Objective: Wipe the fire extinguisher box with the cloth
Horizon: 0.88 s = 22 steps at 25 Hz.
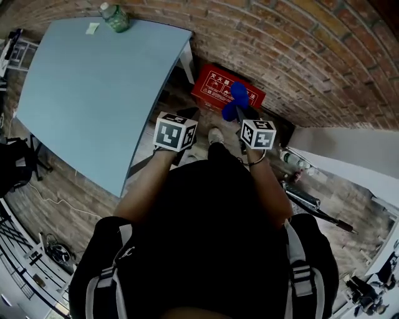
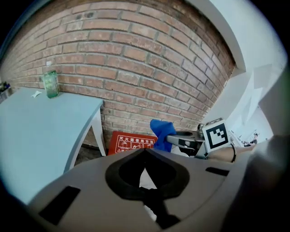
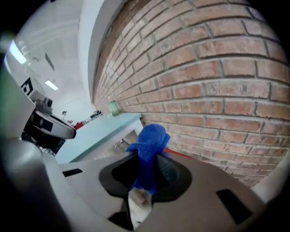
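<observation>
The red fire extinguisher box (image 1: 219, 88) lies on the floor against the brick wall, just ahead of both grippers. It shows as a red face with white print (image 2: 130, 142) in the left gripper view and as a thin red strip (image 3: 176, 154) in the right gripper view. My right gripper (image 1: 237, 113) is shut on a blue cloth (image 1: 236, 98), which bunches up above its jaws (image 3: 149, 141) and hangs over the box. My left gripper (image 1: 187, 116) is held beside it to the left, above the floor, jaws together on nothing (image 2: 144, 152).
A light blue table (image 1: 93, 93) stands to the left with a green bottle (image 1: 115, 17) at its far edge. The brick wall (image 1: 299, 56) runs behind the box. A white shoe (image 1: 216, 135) is between the grippers. A bottle (image 1: 293, 160) and a black rod (image 1: 318, 209) lie at right.
</observation>
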{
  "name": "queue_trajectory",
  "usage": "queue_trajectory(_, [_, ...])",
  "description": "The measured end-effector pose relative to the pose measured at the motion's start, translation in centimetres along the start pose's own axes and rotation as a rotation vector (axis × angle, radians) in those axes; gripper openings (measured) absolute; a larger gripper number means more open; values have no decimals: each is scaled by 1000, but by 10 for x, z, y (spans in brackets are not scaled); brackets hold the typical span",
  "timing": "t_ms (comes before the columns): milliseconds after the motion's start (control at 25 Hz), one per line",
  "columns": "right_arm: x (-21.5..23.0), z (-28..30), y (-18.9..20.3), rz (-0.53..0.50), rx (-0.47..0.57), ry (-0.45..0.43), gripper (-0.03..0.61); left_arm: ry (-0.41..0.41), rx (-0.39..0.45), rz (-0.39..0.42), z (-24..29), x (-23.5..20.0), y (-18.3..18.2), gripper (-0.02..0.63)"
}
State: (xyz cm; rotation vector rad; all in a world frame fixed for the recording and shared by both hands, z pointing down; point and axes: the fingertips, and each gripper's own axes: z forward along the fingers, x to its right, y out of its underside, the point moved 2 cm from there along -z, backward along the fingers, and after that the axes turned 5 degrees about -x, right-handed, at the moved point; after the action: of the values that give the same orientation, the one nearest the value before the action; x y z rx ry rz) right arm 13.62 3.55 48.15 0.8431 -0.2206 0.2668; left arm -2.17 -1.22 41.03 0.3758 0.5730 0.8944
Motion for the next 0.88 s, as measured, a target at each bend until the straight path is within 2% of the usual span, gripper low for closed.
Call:
queue_trajectory(160, [-45, -53, -37, -11, 154, -10, 83, 23, 61, 13, -30, 4, 6, 8])
queue_trajectory(280, [-72, -101, -63, -52, 280, 18, 83, 48, 92, 39, -46, 11, 10, 8])
queue_trajectory(360, [-86, -125, -69, -61, 325, 42, 83, 65, 108, 60, -53, 16, 12, 8])
queue_trajectory(560, [-109, -160, -49, -96, 346, 66, 83, 106, 122, 108, -57, 38, 23, 8])
queue_trajectory(880, [-101, -203, -29, -80, 386, 113, 83, 165, 117, 183, -51, 76, 30, 8])
